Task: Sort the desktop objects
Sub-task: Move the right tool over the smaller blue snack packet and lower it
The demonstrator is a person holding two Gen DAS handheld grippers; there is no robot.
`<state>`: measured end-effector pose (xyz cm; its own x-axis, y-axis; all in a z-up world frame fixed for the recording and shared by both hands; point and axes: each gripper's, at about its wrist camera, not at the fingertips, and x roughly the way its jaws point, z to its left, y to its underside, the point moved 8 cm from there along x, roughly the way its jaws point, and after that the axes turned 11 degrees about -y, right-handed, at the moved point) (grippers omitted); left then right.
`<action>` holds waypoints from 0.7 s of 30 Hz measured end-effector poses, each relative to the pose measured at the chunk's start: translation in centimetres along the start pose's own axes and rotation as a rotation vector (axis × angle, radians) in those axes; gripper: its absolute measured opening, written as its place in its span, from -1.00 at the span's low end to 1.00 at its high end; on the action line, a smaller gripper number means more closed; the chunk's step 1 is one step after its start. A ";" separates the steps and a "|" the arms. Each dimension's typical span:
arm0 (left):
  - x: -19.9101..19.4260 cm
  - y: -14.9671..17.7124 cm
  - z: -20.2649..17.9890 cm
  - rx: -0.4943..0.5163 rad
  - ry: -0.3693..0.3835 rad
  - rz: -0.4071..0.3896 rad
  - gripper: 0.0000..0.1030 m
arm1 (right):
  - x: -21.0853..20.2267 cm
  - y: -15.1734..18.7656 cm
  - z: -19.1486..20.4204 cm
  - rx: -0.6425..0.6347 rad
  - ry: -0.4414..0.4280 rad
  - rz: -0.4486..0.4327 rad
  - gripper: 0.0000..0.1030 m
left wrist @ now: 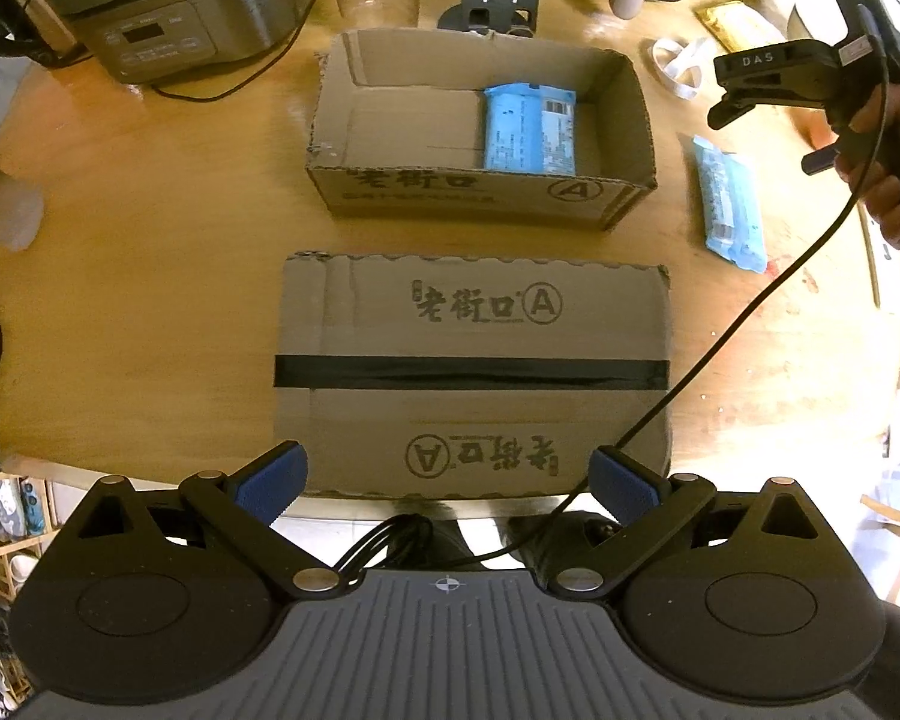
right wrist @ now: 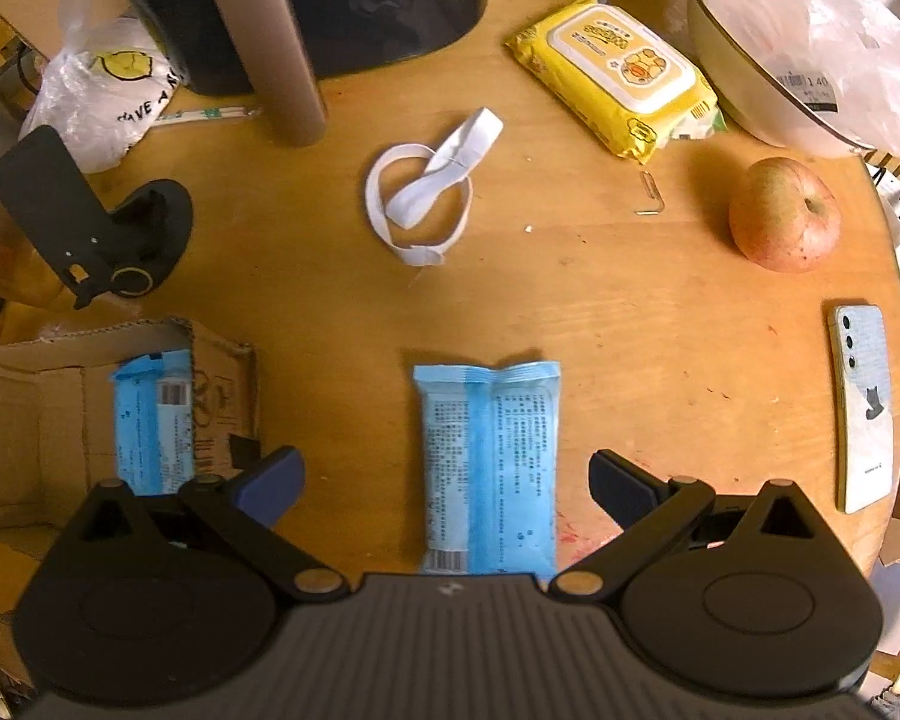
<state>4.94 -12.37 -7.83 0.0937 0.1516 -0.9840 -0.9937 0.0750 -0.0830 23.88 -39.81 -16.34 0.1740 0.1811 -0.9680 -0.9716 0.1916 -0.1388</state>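
Left gripper (left wrist: 447, 480): fingers spread wide, holding nothing, above the flat cardboard lid (left wrist: 471, 375) at the table's near edge.
Right gripper (right wrist: 447, 483): spread wide, empty, straddling the loose blue packet (right wrist: 489, 468) on the table (right wrist: 660, 348).
Open box (left wrist: 480, 120): behind the lid, second blue packet (left wrist: 531, 129) inside, right end.

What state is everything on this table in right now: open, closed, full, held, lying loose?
Left gripper: open, holding nothing.
Right gripper: open, over the loose packet, not gripping it.
Open cardboard box: upright, one blue packet inside.
Second cardboard box: upside down, taped.
Loose blue packet: sealed, flat on the table.
Yellow wipes pack: lid closed.
Apple: whole.
Phone: face down.
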 end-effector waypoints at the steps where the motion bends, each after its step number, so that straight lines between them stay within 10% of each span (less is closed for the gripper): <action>1: 0.0 0.0 -0.2 0.002 0.000 0.000 1.00 | 0.1 0.0 -0.1 0.001 0.000 0.001 1.00; 21: 0.0 -0.1 -2.2 0.035 -0.007 0.014 1.00 | 1.7 0.6 -3.1 0.018 -0.006 0.019 1.00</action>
<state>4.91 -14.54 -8.22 0.0801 0.1601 -0.9838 -0.9922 0.1070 -0.0634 23.13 -42.38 -18.71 0.1566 0.1909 -0.9690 -0.9717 0.2055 -0.1165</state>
